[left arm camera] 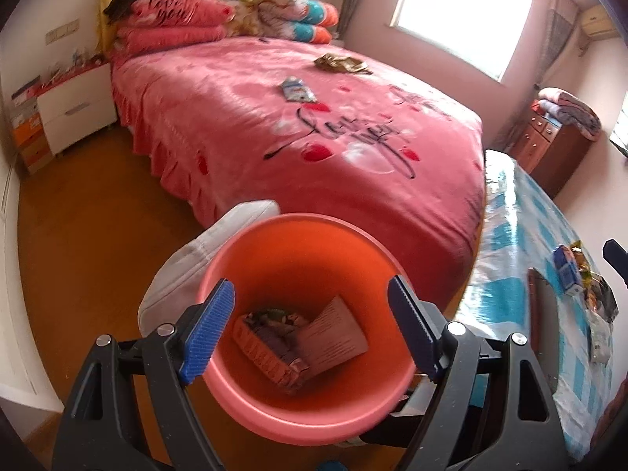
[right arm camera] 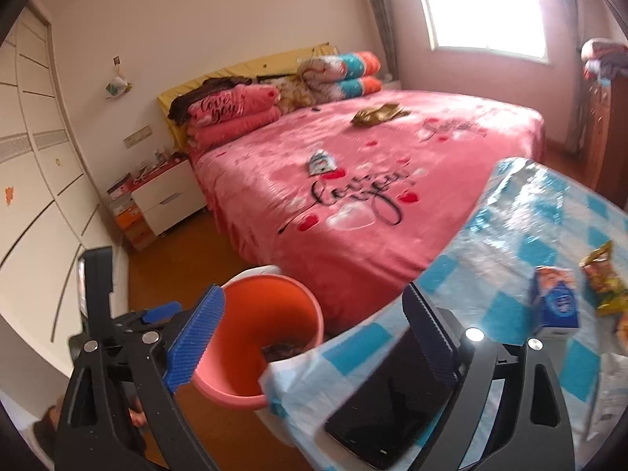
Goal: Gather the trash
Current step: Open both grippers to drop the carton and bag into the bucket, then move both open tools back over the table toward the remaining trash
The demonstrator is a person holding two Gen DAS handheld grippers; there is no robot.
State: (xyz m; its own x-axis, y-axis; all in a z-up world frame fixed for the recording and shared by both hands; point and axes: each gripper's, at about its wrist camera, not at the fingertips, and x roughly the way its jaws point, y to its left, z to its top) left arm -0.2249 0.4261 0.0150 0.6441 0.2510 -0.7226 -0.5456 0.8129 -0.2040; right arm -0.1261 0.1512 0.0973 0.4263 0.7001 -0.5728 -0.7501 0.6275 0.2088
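My left claw point(left arm camera: 310, 329) hangs apart and empty over the bucket point(left arm camera: 251, 373), right claw point(right arm camera: 314, 337) apart too; next grab the carton point(right arm camera: 555, 302) beside the bucket.

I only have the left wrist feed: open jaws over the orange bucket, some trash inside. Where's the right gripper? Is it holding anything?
Observer: The right gripper is open and empty, at the near corner of the checked table.
Operator: Nearest trash to it?
Observer: A blue carton stands just ahead and right of its right finger, with a yellow snack bag beyond.
Operator: Anything to avoid?
Observer: A flat black device, maybe a phone, lies on the cloth by that finger.
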